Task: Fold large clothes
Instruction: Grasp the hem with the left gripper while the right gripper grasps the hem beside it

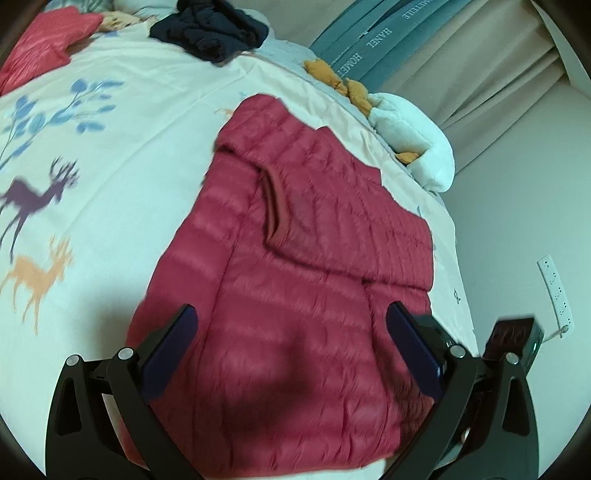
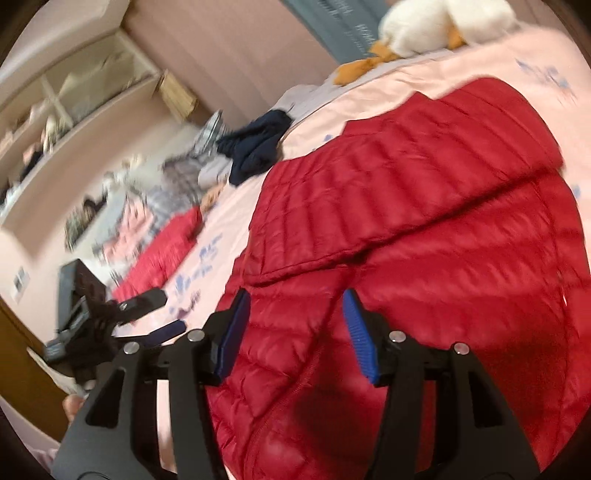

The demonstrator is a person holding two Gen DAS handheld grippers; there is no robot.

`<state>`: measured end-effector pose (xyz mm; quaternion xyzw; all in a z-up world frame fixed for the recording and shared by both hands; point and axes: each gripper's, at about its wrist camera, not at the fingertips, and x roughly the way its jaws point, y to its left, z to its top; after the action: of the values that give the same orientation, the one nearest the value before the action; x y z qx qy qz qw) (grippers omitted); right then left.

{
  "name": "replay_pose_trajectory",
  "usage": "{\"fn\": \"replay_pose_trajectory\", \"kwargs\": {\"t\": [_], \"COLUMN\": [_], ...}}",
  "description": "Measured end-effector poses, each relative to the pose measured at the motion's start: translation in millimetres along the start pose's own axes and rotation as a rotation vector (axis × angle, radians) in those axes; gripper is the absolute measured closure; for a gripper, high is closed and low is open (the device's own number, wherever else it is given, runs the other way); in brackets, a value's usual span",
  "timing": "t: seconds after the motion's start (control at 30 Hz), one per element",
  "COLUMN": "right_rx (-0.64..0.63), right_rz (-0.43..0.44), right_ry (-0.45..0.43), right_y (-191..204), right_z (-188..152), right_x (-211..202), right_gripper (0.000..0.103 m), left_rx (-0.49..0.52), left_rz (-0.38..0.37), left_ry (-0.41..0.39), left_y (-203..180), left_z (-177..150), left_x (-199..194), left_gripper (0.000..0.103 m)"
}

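1. on the far wall, open shelving (image 2: 62, 107) holds small items, all too smeared by blur to name.
2. the red puffer jacket (image 1: 295, 266) lies flat on the bed, a sleeve folded across its body; its near hem is cut off behind both tools.
3. left gripper (image 1: 291, 332) hovers over the jacket, jaws spread wide, nothing between the pads.
4. right gripper (image 2: 295, 321) hangs above the jacket too, jaws apart, gripping nothing.
5. the bedsheet (image 1: 110, 155) is pale with deer and blue leaf prints.
6. further back, a dark navy garment (image 1: 210, 33) sits in a heap and another red garment (image 1: 40, 40) runs off the frame edge.
7. a white plush toy (image 1: 413, 133) with orange parts rests at the bed's edge near the curtain (image 1: 480, 74); a power strip (image 1: 554, 291) lies on the floor.
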<state>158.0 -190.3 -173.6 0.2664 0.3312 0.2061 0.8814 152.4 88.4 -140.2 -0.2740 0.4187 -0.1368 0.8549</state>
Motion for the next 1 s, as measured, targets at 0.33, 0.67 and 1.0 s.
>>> {"fn": "replay_pose_trajectory", "kwargs": {"t": [0.33, 0.67, 1.0], "right_rx": [0.108, 0.165, 0.101], "right_rz": [0.072, 0.137, 0.13], "right_ry": [-0.078, -0.101, -0.092], "right_y": [-36.8, -57.3, -53.1], "right_z": [-8.4, -14.3, -25.2], "right_x": [-24.5, -26.1, -24.3], "right_gripper": [0.045, 0.045, 0.045], "left_rx": [-0.248, -0.313, -0.177], "left_rz": [-0.193, -0.264, -0.045], "left_ry": [0.142, 0.108, 0.113], "left_y": [20.8, 8.4, -8.5], "left_z": [29.0, 38.1, 45.2], "left_x": [74.6, 104.8, 122.5], "left_gripper": [0.001, 0.003, 0.06]}}
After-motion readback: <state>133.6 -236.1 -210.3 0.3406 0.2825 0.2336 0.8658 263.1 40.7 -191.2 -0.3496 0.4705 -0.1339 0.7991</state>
